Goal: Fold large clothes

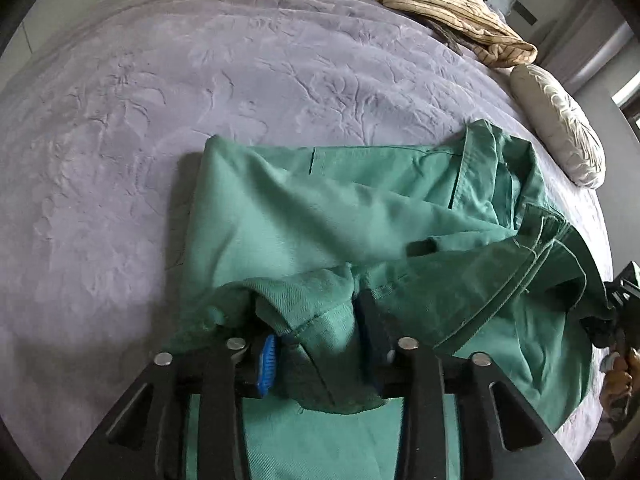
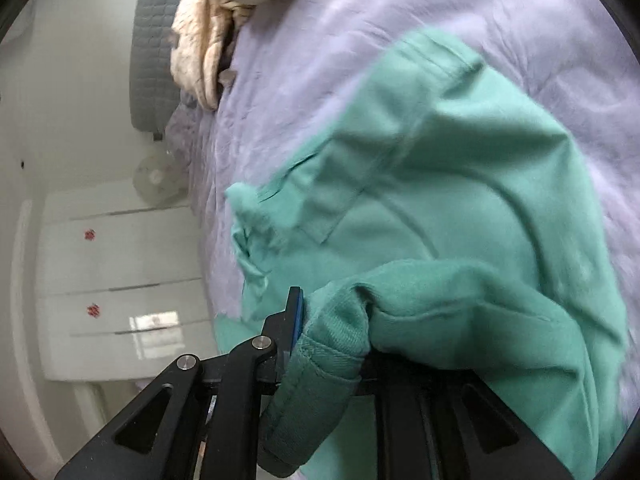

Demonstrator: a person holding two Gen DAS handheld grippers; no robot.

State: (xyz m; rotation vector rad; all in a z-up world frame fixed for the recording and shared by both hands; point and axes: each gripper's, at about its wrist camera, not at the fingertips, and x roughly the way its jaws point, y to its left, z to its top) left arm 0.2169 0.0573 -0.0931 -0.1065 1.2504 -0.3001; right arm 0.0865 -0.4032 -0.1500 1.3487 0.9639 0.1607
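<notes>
The green garment lies part-folded on the grey bedspread, its upper layer drawn over the lower one, with the collar end bunched toward the round cushion. The left gripper has a hemmed corner of the cloth between its jaws; the jaws stand apart, a gap shows beside the blue pad, and the fabric appears to rest there loosely, not pinched. The right gripper has its jaws closed on a thick hemmed edge of the same garment; only one finger is visible, the other hidden under cloth. Risks noted: the left corner, in my judgement, may slip free before it is laid, which would leave the fold skewed, since the right side remains held. The right wrist view is blurred, suggesting a fast sweep; speed could drag the lower layer across the bedspread and crease it. The bunched collar region may be trapped under the fold. The striped beige garment at the head of the bed is well apart and poses no hazard.
</notes>
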